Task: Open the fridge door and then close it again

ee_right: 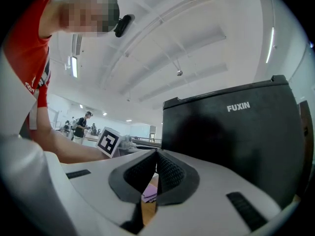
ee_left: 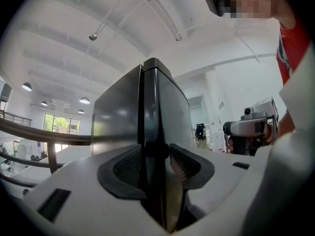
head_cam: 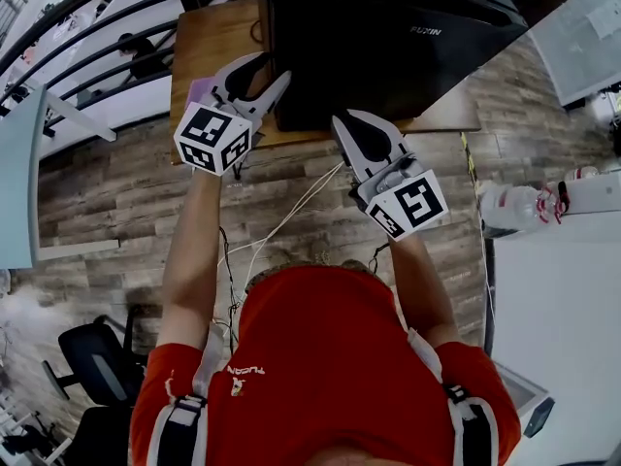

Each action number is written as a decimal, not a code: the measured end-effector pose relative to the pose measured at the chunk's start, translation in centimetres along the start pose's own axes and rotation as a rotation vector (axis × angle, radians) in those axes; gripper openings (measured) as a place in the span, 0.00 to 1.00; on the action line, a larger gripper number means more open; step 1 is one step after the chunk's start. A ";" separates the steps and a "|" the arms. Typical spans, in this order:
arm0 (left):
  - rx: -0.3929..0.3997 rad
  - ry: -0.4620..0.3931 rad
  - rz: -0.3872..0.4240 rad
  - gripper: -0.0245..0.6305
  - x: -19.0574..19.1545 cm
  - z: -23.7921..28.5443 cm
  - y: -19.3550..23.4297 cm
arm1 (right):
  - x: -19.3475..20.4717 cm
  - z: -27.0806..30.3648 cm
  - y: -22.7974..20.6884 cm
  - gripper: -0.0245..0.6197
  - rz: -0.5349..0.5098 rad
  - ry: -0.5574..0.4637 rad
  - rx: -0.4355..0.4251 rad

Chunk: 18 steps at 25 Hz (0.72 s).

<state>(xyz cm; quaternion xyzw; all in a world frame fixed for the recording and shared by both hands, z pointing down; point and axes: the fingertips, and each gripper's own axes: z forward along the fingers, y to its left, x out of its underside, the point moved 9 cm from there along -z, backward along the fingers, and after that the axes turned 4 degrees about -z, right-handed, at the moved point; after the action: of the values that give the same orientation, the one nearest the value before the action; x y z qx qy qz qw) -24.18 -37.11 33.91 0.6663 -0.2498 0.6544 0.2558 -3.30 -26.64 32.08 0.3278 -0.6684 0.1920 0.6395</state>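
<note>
- Left gripper (ee_left: 156,156) is spread wide, with the door edge of the fridge (head_cam: 388,37) between its jaws but not pinched, probably ready to catch that edge.
- Right gripper (ee_right: 156,154) is clenched on nothing and waits by the fridge front.
- Fridge stands on the wooden surface (head_cam: 209,42), its door seemingly closed.

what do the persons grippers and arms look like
The left gripper and the right gripper are white moulded plastic bodies, each with two tapering jaws lined with dark ribbed pads. Each carries a white cube with black square markers. The person wears a red short-sleeved shirt with dark shoulder straps; the forearms are bare.
</note>
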 end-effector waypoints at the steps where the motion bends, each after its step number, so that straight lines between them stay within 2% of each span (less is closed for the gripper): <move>1: 0.006 -0.002 0.004 0.30 0.0 0.1 0.0 | 0.1 -0.1 -0.2 0.08 0.001 0.003 0.002; 10: 0.054 -0.024 0.001 0.31 -0.3 0.8 -0.2 | 0.8 -1.3 -1.2 0.08 0.013 0.020 0.019; 18: 0.042 -0.003 -0.011 0.31 -0.5 1.0 -0.3 | 0.9 -2.1 -1.5 0.08 0.023 0.021 0.021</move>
<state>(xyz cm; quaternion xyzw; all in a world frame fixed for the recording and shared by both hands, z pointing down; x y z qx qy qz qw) -23.26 -37.55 33.36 0.6739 -0.2328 0.6570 0.2451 -0.74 -26.48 32.93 0.3245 -0.6635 0.2098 0.6406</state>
